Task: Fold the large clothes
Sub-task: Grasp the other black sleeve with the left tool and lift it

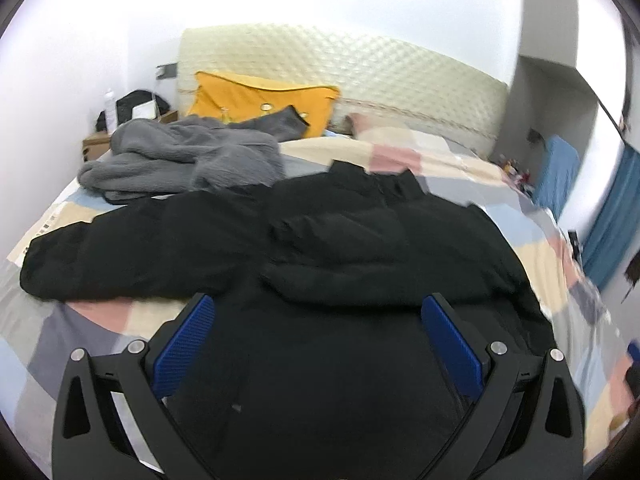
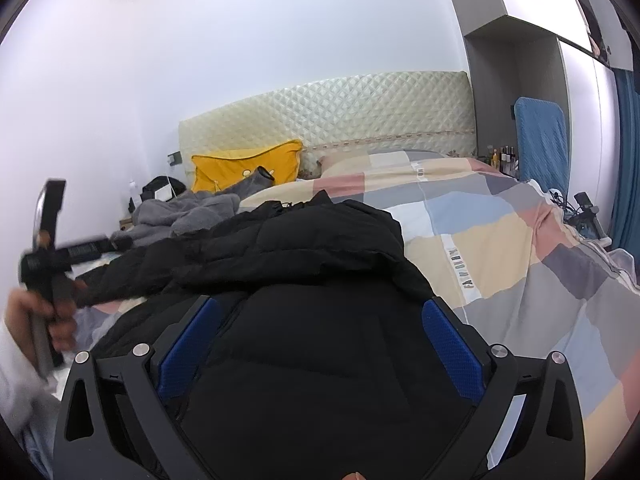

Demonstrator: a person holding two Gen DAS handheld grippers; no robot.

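Left hand-held gripper jaws wide apart, nothing between the blue pads, hovering over the black jacket. Right hand-held gripper also spread wide, empty, above the same jacket. Jacket lies flat on the bed, 1 sleeve stretched out left. Person's hand grips the left tool at that side. Behind: grey fleece, yellow pillow, quilted headboard.
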